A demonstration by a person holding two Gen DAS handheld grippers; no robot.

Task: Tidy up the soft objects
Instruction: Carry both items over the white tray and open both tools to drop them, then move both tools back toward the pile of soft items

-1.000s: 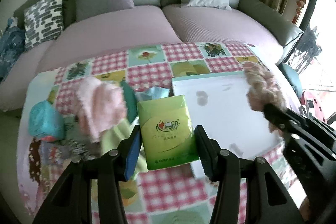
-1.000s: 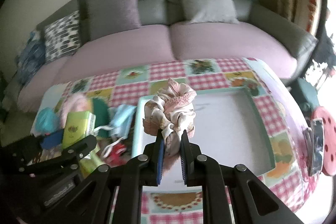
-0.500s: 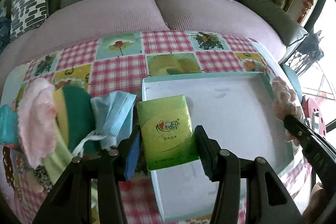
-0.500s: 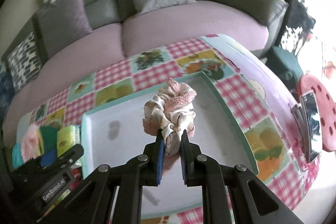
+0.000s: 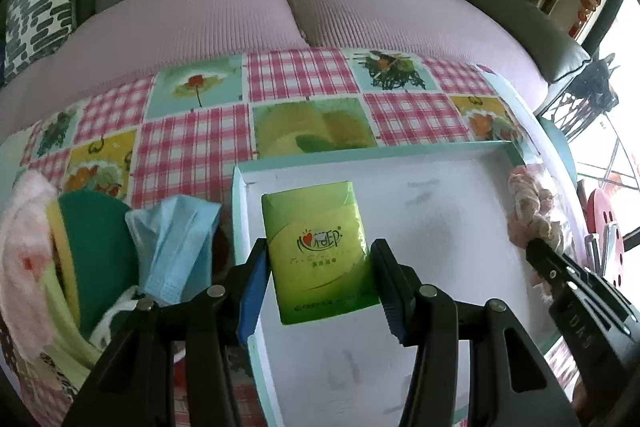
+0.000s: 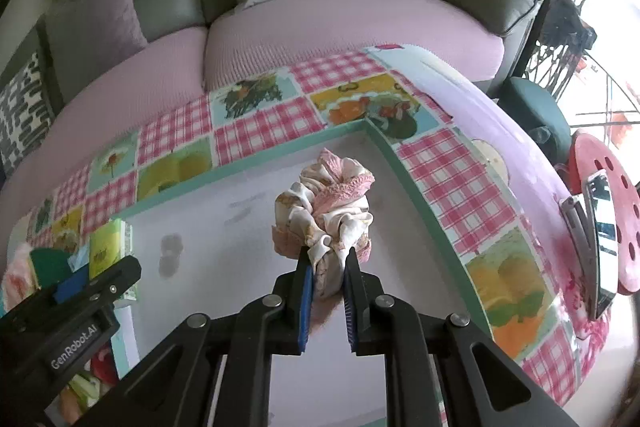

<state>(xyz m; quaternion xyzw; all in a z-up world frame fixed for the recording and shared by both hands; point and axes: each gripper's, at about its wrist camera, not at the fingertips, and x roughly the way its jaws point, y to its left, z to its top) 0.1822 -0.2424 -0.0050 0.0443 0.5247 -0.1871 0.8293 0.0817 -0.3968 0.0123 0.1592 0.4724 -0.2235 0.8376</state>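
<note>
Two soft things hang over the tray (image 5: 496,151), neither yet set down: the left gripper (image 5: 318,285) clamps a tissue pack (image 5: 320,251) above its left end, the right gripper (image 6: 328,291) pinches a scrunchie (image 6: 326,215) toward its far right corner, while a mask (image 5: 176,239), sponge (image 5: 94,247) and cloth (image 5: 24,251) wait left of it.

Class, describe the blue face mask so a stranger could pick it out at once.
Start at the white tray on the checked tablecloth. Just outside its left edge lies the blue face mask, crumpled beside a green sponge. It is the only pale blue pleated thing there.
</note>
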